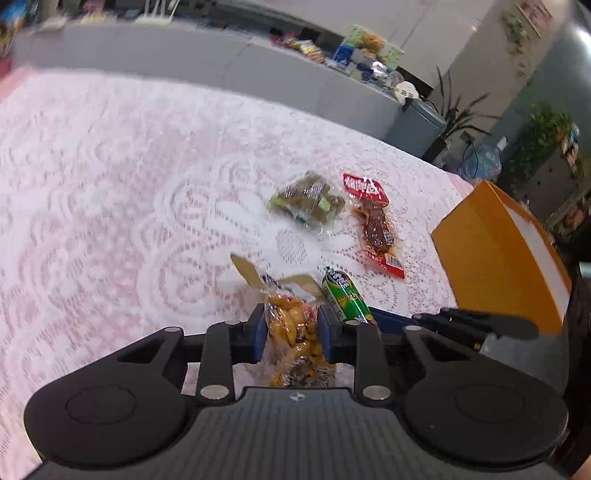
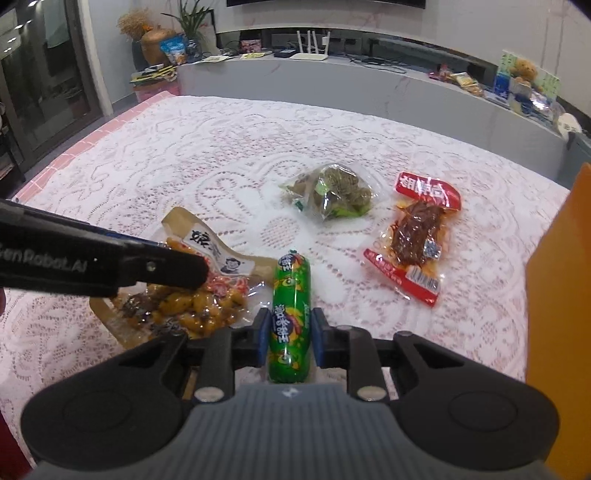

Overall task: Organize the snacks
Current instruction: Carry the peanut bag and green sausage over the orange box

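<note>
Two tools clamped: left tool point(image 1: 291, 334) on yellow snack bag point(image 1: 295, 343), right tool point(image 2: 288, 338) on green sausage point(image 2: 290, 314), both low over lace-covered bench point(image 2: 184, 147); orange box point(image 1: 495, 258) just right.

A white lace cloth point(image 2: 207, 147) over pink covers the worktop point(image 2: 122, 116). Behind it runs a long grey counter point(image 2: 332, 81) cluttered with small items, a white router point(image 2: 309, 55) and potted plants point(image 2: 192, 22). Dark glass doors point(image 2: 40, 74) stand at the left.
</note>
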The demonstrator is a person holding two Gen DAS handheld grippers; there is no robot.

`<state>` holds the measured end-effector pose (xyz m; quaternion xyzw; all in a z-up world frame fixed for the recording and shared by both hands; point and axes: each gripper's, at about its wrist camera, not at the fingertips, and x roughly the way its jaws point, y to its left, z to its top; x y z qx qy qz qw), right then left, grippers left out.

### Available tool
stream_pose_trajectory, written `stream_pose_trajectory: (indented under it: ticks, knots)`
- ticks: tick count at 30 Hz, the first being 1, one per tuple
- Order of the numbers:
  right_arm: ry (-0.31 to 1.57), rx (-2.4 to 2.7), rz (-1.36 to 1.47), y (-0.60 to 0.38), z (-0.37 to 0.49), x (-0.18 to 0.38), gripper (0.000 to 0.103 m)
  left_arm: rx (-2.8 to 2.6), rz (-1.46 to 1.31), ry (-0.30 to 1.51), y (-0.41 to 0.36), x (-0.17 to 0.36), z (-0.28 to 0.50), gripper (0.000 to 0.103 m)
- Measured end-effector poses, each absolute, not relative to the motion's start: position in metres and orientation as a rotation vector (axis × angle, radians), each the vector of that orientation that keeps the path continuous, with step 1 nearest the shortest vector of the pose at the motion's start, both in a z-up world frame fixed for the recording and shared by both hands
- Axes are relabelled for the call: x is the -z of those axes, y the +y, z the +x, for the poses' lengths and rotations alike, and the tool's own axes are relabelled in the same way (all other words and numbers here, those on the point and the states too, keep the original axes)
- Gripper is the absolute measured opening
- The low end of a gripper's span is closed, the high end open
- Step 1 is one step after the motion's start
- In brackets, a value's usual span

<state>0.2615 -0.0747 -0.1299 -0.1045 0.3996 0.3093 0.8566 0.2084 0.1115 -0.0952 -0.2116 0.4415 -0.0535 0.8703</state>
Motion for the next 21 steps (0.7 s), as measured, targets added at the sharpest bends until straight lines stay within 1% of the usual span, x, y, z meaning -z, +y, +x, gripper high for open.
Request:
stream_pose_trajectory:
  ticks: [3,4,8,10,12,21]
  knots:
    - [0.836,-0.645,-0.209,-0.074,0.258,0.131,0.021,0.122,-0.589,0.969,0.119,0.114,0.211,0.040]
    - [0.834,-0.644,-0.210,-0.074,0.258,0.131,0.021,0.120,-0.612,0.957,0.120,0.116,0.210,0.040]
    - [0.832,-0.645,-0.212,-0.074,0.258,0.132,0.021,0.108,-0.571,0.953,0.114,0.113,0.211,0.041]
    - [0.834,-0.647,-0.211,-0.075,0.259,0.132,0.021,0.101,-0.569,0.948,0.113,0.112,0.210,0.040]
    - [0.836,-0.646,-0.211,-0.075,0.260,0.131,0.020,0.101,-0.569,0.924,0.112,0.108,0.207,0.034]
    - [0.819,-0.635,-0.176,-0.087,0.244,0.109,0.020,0.073,-0.399,0.884,0.093,0.079,0.189,0.033]
